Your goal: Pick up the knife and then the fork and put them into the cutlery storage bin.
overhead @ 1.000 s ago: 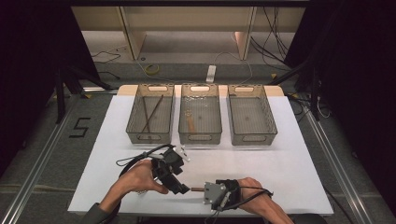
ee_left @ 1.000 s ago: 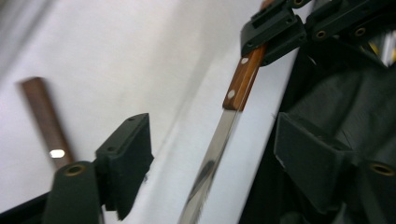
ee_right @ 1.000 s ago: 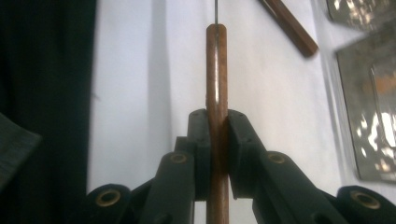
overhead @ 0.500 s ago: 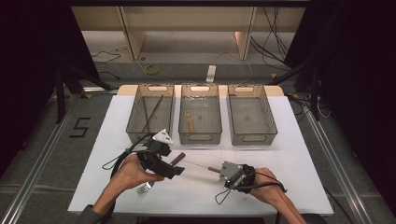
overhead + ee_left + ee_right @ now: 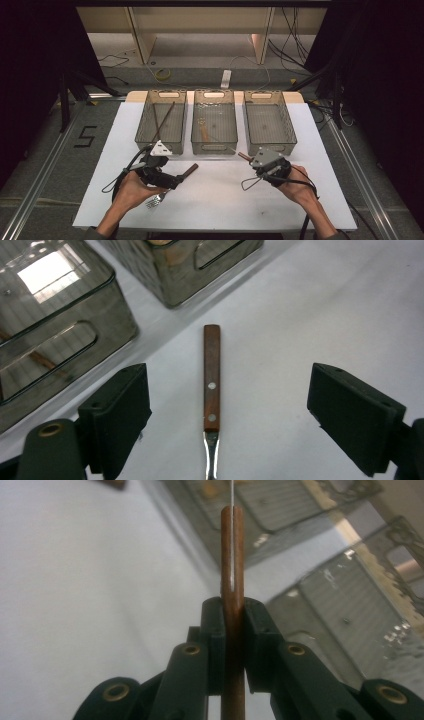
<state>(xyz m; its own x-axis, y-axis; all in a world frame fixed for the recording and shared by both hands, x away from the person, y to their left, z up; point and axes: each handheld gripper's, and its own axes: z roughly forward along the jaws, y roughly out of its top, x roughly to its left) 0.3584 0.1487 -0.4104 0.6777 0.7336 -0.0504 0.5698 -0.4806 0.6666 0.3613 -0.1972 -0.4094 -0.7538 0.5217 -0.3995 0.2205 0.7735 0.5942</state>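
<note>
A fork with a brown wooden handle [image 5: 211, 365] lies flat on the white table, its tines [image 5: 154, 201] near the person's left hand. My left gripper [image 5: 175, 179] sits over it, open. Its jaws have just been opening, and the handle lies between them untouched [image 5: 225, 390]. My right gripper [image 5: 251, 160] is shut on a second wooden-handled utensil [image 5: 232, 545], seen edge-on, with a thin metal strip along it. The handle tip [image 5: 243, 156] points toward the middle bin.
Three clear plastic bins stand in a row at the back: the left bin [image 5: 145, 135] holds dark sticks, the middle bin [image 5: 214, 148] holds a wooden-handled piece, and the right bin [image 5: 290, 140] stands beside them. White table sheet [image 5: 225, 205] spreads between the hands.
My left gripper has shifted left and its jaws have opened, leaving the fork on the table. My right gripper has carried its utensil to the right and farther back, toward the bins.
</note>
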